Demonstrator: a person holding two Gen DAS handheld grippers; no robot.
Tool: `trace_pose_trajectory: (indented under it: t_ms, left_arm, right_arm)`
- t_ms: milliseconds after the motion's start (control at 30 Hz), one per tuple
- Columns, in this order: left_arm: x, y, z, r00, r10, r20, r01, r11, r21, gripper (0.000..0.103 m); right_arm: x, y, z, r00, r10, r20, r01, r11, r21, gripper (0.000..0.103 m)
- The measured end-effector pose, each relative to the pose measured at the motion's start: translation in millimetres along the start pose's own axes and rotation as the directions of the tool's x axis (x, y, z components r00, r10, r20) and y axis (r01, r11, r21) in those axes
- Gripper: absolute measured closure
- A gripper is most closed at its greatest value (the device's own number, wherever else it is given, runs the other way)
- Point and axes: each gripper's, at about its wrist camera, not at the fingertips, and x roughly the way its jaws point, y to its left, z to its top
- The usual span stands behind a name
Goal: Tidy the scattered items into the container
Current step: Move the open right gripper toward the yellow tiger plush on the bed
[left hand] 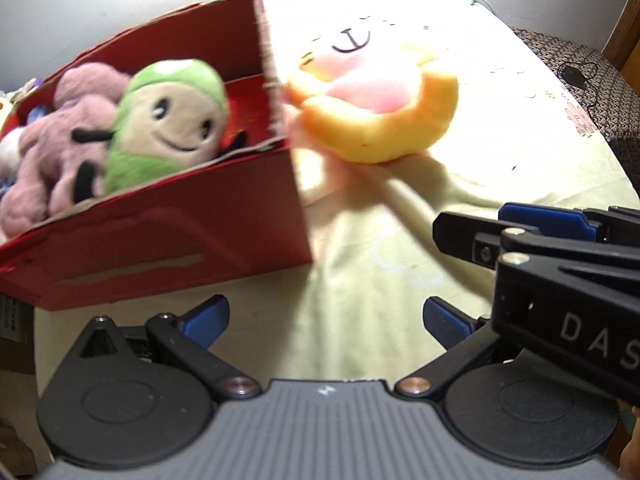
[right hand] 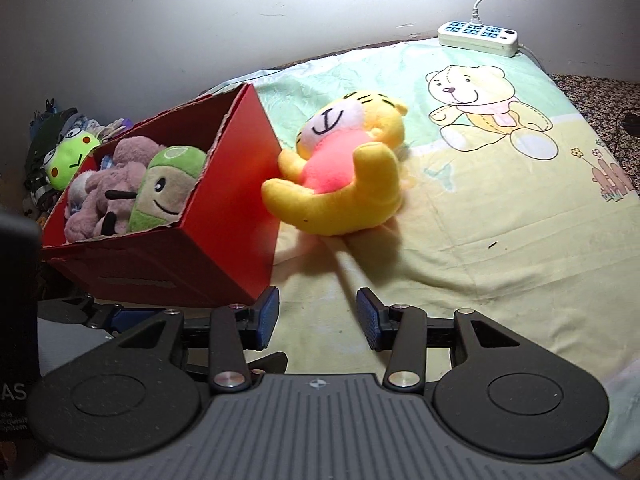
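Observation:
A red cardboard box (right hand: 168,256) (left hand: 160,240) stands on the sheet at the left. It holds a green plush (right hand: 168,188) (left hand: 168,120) and a pink plush (right hand: 108,184) (left hand: 68,136). A yellow tiger plush (right hand: 344,172) (left hand: 376,100) with a pink belly lies on its back on the sheet, touching the box's right wall. My left gripper (left hand: 326,320) is open and empty, in front of the box corner. My right gripper (right hand: 318,316) is open and empty, a short way in front of the tiger. It also shows in the left wrist view (left hand: 520,232).
A white power strip (right hand: 478,38) with a cable lies at the far edge by the wall. A green frog plush (right hand: 68,156) sits behind the box among other items. The sheet (right hand: 500,208) with a bear print covers the surface; a dark patterned surface (right hand: 600,92) borders it at right.

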Motion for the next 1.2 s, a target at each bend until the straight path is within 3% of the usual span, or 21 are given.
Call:
trace_pose_trajectory:
  t_ms: [300,733,1000,1200]
  left_arm:
    - [16,-51,29,1.0,0.0,0.001,0.0,1.0,0.016,0.0]
    - [35,-86,68,0.999,0.033,0.03,-0.034,0.999,0.037,0.0]
    - [45,-78,77,0.999,0.015,0.031,-0.015,1.0,-0.015,0.0]
    - [44,-71,80,0.997,-0.004,0.071,0.005,1.0,-0.017,0.0]
  right_arm:
    - [-2,-51,18,1.0,-0.003,-0.001,0.003,1.0,0.016,0.057]
    - [10,-106,54,1.0,0.023,0.014,-0.024,0.997,0.079,0.051]
    - [28,-110,82,0.991,0.135,0.003,-0.134,0.986,0.094,0.051]
    - [45,-91,98,0.973,0.228,-0.035,-0.227,0.974,0.021,0.051]
